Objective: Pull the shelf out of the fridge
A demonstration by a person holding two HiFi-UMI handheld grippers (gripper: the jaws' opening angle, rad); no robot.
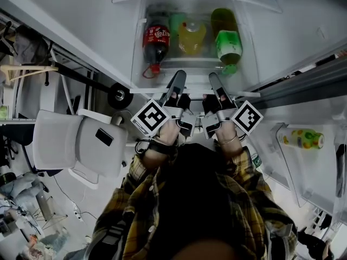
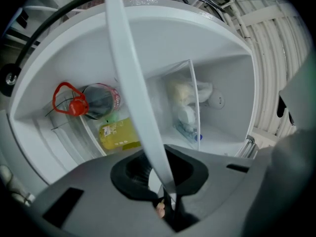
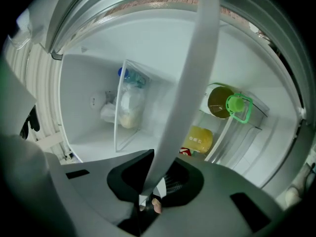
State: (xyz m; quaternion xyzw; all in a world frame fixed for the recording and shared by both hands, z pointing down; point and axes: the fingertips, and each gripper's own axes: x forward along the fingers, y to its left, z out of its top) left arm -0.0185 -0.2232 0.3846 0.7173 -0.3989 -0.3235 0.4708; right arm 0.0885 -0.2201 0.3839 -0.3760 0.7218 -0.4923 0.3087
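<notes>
Hand-held grippers, left (image 1: 179,76) and right (image 1: 213,78), clamp shelf (image 1: 195,64) edge.

The shelf (image 1: 196,79) sits inside the open fridge (image 1: 92,20), a clear-walled tray with a white strip (image 2: 131,73) along its front edge; three bottles lie on their sides on it, side by side, caps toward the front; a cola bottle (image 1: 156,41) with a red cap and red loop lies at the left; a yellow bottle (image 1: 192,37) lies in the middle; a green bottle (image 1: 227,45) with a green looped cap lies at the right.
</notes>
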